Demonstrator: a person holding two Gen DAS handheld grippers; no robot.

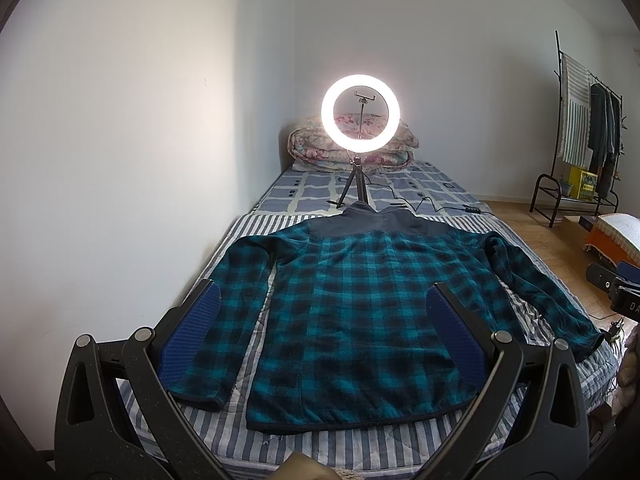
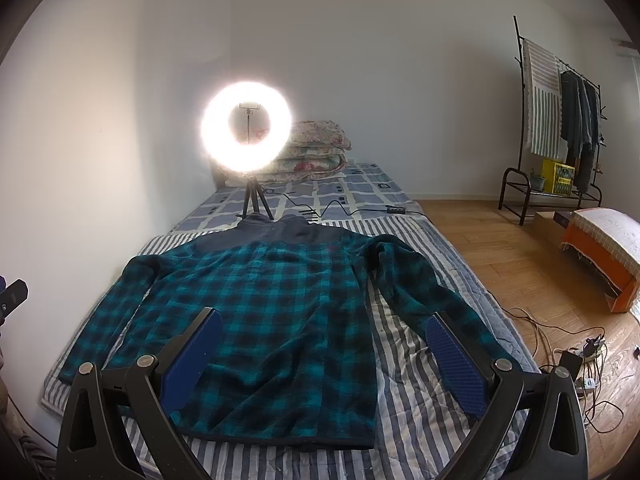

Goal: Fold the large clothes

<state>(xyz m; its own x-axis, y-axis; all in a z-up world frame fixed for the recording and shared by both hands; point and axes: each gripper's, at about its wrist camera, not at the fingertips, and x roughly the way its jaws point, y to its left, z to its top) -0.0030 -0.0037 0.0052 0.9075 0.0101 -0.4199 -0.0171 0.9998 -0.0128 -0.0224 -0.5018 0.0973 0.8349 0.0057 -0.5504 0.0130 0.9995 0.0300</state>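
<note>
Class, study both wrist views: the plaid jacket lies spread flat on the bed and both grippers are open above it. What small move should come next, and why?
Probably lower the left gripper onto the left sleeve: the jacket lies flat and unfolded, sleeves out, and neither the left nor the right gripper holds anything.

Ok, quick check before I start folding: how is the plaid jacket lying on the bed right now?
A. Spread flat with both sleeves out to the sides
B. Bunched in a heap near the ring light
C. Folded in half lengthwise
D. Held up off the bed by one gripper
A. The plaid jacket lies flat on the striped bed cover, a sleeve angled out on each side, and the left gripper and right gripper are both open above it, gripping nothing.
</note>
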